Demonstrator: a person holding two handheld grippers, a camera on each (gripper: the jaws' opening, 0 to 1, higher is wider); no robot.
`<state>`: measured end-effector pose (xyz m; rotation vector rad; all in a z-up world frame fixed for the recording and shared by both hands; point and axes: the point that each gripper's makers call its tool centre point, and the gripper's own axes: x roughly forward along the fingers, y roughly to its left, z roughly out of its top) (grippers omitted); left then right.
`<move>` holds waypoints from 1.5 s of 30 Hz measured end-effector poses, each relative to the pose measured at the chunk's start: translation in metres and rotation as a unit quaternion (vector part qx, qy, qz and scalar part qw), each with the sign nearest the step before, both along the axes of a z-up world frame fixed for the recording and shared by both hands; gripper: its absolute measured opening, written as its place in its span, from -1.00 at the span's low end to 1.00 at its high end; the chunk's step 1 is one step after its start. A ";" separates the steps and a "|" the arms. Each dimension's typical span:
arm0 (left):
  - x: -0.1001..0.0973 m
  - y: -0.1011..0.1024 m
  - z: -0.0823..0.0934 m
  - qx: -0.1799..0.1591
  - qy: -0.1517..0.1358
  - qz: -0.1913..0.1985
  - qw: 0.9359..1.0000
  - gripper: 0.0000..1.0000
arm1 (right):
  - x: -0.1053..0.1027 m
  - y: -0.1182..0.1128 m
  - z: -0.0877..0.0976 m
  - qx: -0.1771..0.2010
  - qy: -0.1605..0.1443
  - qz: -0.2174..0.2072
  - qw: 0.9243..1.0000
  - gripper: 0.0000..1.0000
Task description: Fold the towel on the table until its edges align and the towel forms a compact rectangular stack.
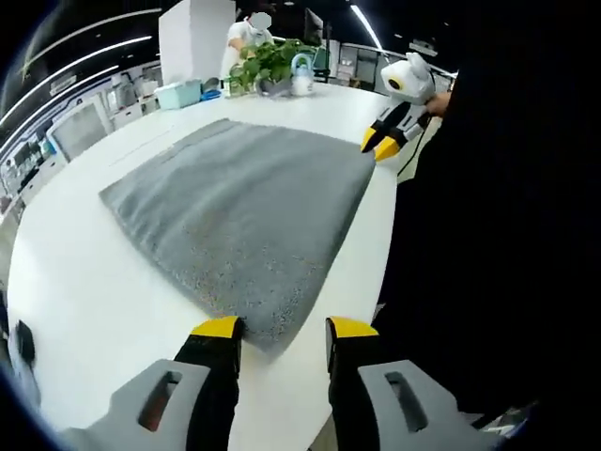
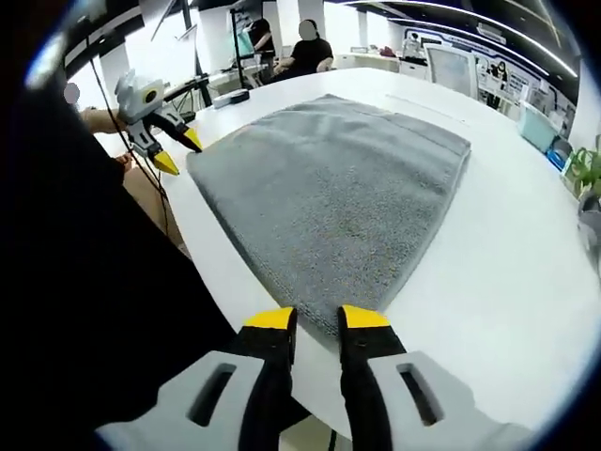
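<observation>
A grey towel (image 1: 239, 202) (image 2: 329, 169) lies folded flat on the white round table (image 1: 84, 272). My left gripper (image 1: 285, 329) is open, its yellow-tipped jaws set wide on either side of the towel's near corner at the table edge. My right gripper (image 2: 317, 319) stands at the other near corner with its jaws narrower but still apart, the corner's tip lying between them. The right gripper (image 1: 378, 146) appears in the left gripper view at the towel's far right corner. In the right gripper view the left gripper (image 2: 178, 152) is at the upper left, jaws apart.
Potted plants (image 1: 272, 61), a kettle (image 1: 302, 75) and a teal box (image 1: 178, 94) stand at the table's far side. The person's dark clothing (image 1: 498, 235) (image 2: 84, 282) presses against the near table edge. Other people sit at desks beyond.
</observation>
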<state>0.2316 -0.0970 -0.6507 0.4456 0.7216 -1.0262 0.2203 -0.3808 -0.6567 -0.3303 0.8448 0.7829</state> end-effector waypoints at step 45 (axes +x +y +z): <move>0.019 0.013 0.003 -0.062 0.042 0.146 0.986 -0.94 | 0.014 -0.018 0.012 0.123 -0.009 -0.157 0.980 -1.00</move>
